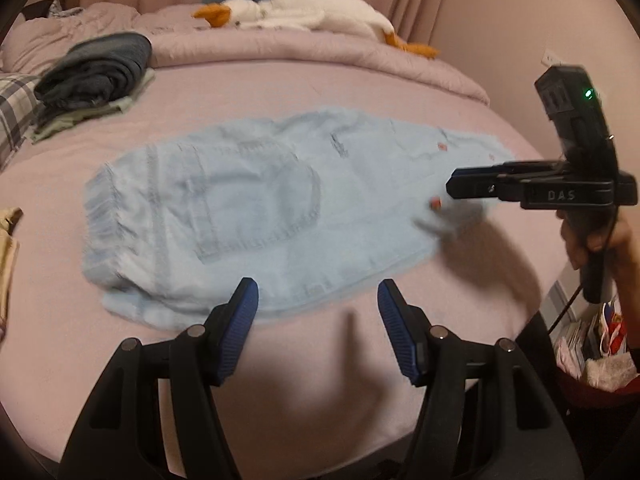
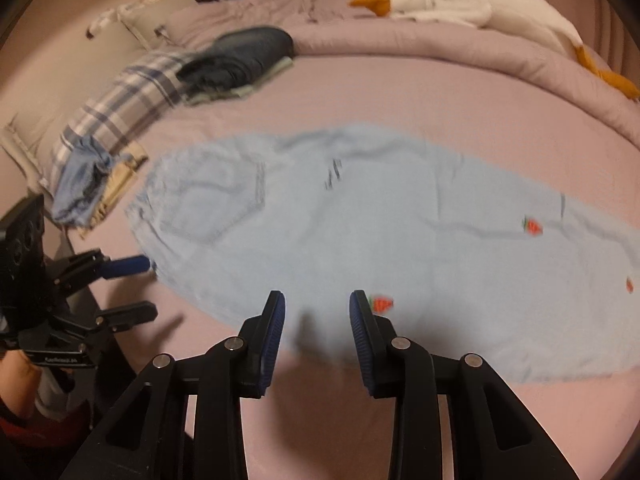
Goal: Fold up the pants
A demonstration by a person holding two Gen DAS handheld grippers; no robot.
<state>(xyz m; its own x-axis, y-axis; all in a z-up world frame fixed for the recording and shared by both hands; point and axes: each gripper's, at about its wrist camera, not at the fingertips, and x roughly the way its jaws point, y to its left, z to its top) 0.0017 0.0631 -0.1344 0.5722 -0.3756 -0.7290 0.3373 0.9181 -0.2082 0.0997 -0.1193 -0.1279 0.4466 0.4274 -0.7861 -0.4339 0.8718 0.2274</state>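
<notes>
left gripper (image 1: 318, 292): jaws spread, nothing btwn the blue pads, hovering just off the near edge of the pants (image 1: 256, 216). right gripper (image 2: 317, 304): jaws parted w/ a narrower gap, no cloth pinched, tips above the pants' near edge by a small red strawberry patch (image 2: 382, 303).

writing: side of the right gripper's body, seen in left wrist view at 3 o'clock, reads "das". dark print on the pants at mid-leg, too blurred to read. a small label on the left gripper's body in right wrist view at 8 o'clock, not legible.

pants: light blue denim, lying flat lengthwise across the pink bed sheet (image 1: 320, 92), waistband w/ back pocket toward 9 o'clock, leg end toward 3 o'clock. more strawberry patches along the leg.

surface & room: a rolled pink duvet (image 1: 280, 52) at 12 o'clock w/ a white goose plush (image 1: 304, 14) on it. folded dark clothes (image 1: 96, 70) on a pale green piece at 10 o'clock, plaid pillow (image 2: 120, 104) beside. crumpled blue garment (image 2: 80, 184) at 9 o'clock in right wrist view. pink curtains behind.

hard to make out: both views motion-blurred; leg end cut off in right wrist view; a hand (image 1: 616, 240) on the right gripper's handle partly out of frame; cluttered items on the floor at 4 o'clock unclear.
</notes>
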